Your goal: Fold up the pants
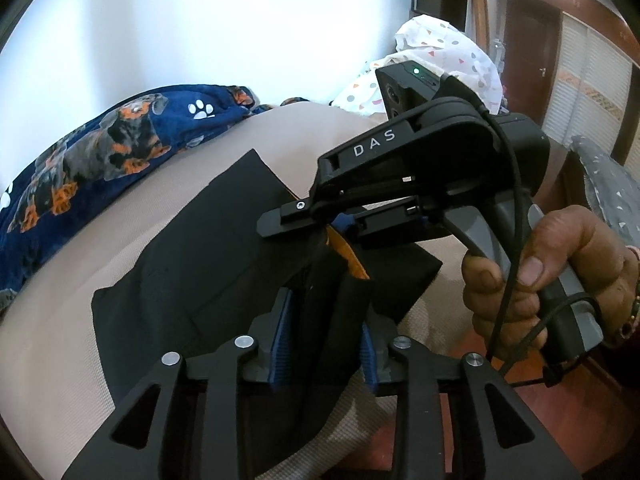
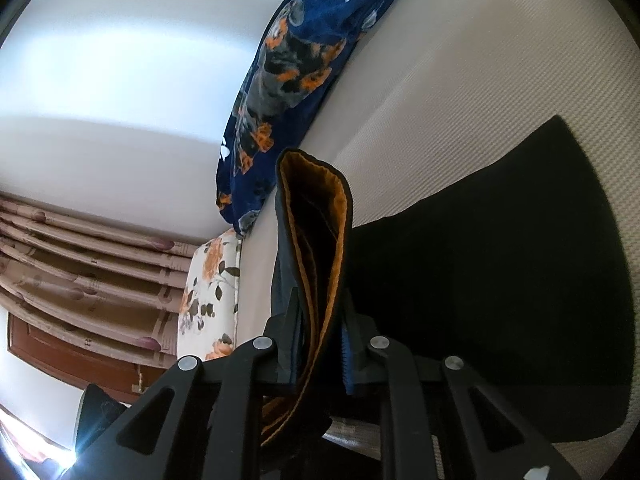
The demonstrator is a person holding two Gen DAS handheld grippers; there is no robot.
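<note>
Black pants (image 1: 208, 248) lie spread on a beige bed (image 1: 60, 340). My left gripper (image 1: 326, 328) is shut on a bunched black fold of the pants, lifted off the bed. My right gripper (image 1: 320, 224), held in a hand, is just above and beyond it, shut on the same raised part with its orange lining (image 1: 352, 260). In the right wrist view the right gripper (image 2: 320, 332) clamps the orange-lined waistband (image 2: 316, 232), which stands upright between the blue pads (image 2: 347, 356). The rest of the pants (image 2: 500, 280) lie flat to the right.
A blue dog-print blanket (image 1: 100, 160) lies along the wall at the bed's far side, also in the right wrist view (image 2: 296, 60). White patterned bedding (image 1: 440, 60) is piled at the back right. A floral pillow (image 2: 210, 292) and curtains (image 2: 80, 272) are nearby.
</note>
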